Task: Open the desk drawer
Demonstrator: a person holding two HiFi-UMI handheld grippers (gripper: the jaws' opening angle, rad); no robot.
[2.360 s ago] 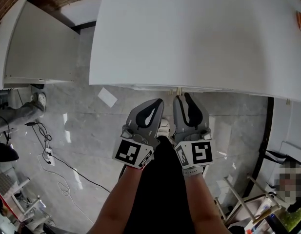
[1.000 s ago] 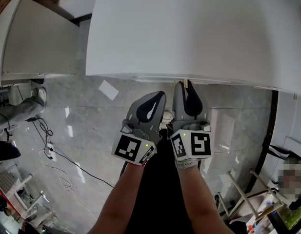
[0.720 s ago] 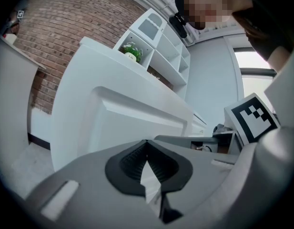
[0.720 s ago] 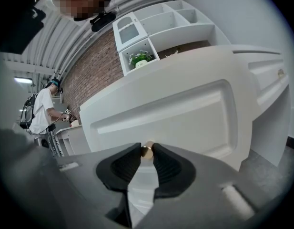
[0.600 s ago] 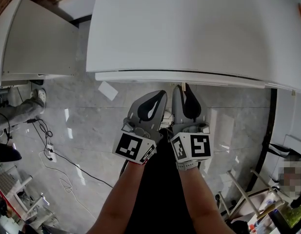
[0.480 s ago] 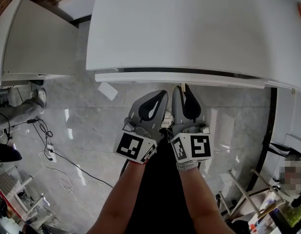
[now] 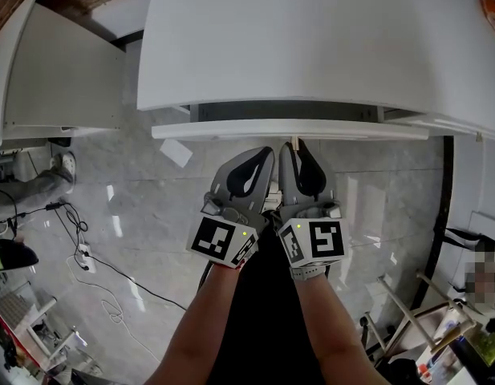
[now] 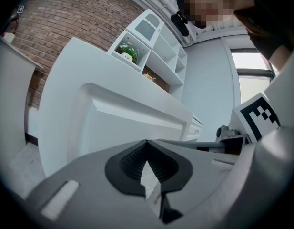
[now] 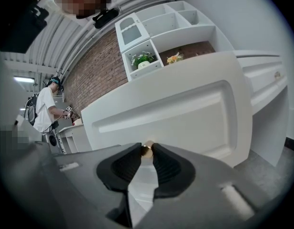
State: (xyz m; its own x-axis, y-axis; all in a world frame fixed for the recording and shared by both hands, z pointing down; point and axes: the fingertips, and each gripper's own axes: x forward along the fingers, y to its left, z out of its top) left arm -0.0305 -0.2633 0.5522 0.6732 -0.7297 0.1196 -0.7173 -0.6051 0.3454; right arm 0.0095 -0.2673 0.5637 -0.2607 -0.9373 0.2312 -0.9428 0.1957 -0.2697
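Evidently gripping brass knob [image 9: 147,150] in right gripper [image 7: 298,147] as handle for tug, with drawer [image 7: 231,130] partway out; holding left gripper [image 8: 147,146] clenched, empty, alongside, out of way

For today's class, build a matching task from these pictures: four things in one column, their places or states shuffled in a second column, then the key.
Things:
1. drawer
2. knob
3. left gripper
4. sheet of paper

Places or states:
A. lying on the floor
B. shut, holding nothing
C. pulled partly out of the desk
D. clamped in the right gripper

Pairs: 1-C, 2-D, 3-B, 4-A.

Note: the right gripper's jaws have just closed a little further on the knob.
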